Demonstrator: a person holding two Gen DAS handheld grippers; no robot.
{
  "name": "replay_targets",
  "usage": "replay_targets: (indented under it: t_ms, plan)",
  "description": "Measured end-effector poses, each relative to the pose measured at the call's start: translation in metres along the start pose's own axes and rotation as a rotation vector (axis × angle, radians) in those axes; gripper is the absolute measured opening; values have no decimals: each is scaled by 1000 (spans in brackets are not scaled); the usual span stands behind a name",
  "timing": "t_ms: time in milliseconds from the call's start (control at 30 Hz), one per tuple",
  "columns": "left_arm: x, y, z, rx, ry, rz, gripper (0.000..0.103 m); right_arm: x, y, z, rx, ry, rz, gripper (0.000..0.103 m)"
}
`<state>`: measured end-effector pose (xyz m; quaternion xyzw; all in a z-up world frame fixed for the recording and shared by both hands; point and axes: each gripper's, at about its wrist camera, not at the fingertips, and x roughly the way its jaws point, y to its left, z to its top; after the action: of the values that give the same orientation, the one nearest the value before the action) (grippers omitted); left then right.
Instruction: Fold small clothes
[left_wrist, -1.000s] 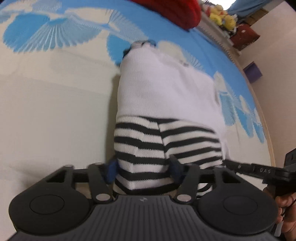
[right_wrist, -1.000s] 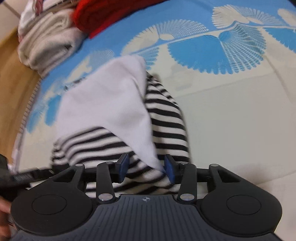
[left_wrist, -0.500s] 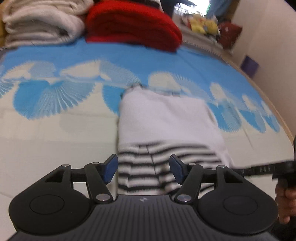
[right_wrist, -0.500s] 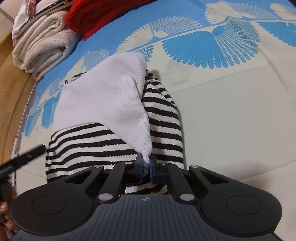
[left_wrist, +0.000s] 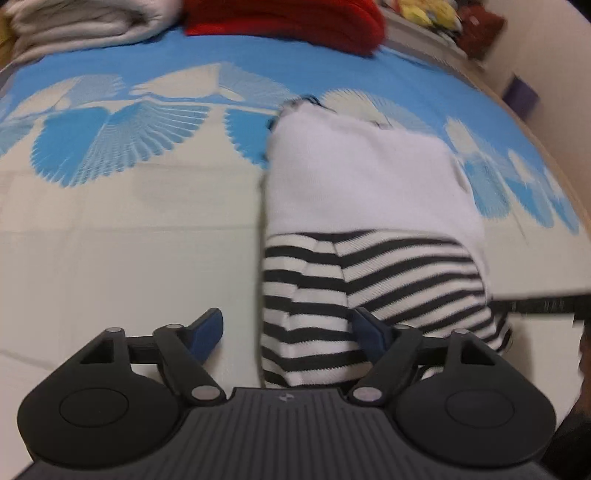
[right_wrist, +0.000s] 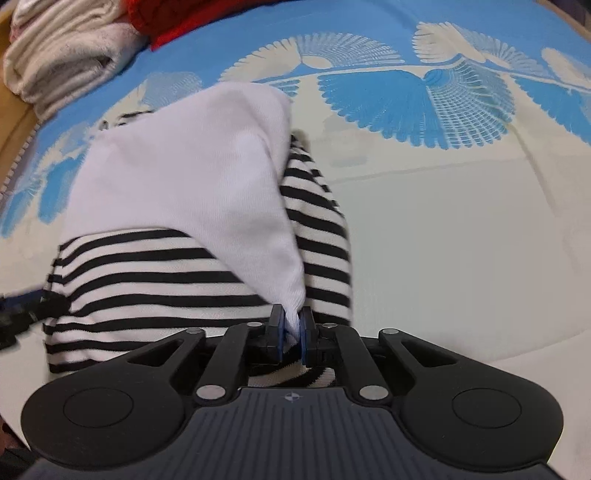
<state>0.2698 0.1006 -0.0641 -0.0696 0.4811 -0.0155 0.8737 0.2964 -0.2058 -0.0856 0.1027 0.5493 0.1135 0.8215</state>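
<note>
A small white and black-striped garment lies folded on a blue-and-cream patterned bed. The right gripper pinches its white corner, fingers easing apart. The left gripper is opening, straddling the striped edge. Bare bed surrounds it.

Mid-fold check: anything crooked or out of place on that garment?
Yes. The white knit panel lies slanted across the black-and-white striped knit garment, its corner drawn to a point and pinched in the right hand-held gripper, leaving stripes exposed beside it. Nothing looks damaged.
</note>
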Motion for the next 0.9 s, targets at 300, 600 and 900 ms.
replay_targets:
  t_ms: [300,600,900]
  plan:
    - [-86,-38,5,48,-279,145,91,-65,4,-8,-152,-317,-289,26]
    - [-199,-102,-36,10,-478,116,91,-195,-8,-65,-89,-697,-184,68]
    - [-264,-123,-106,6,-518,157,91,-223,-11,-154,-176,-705,-83,81]
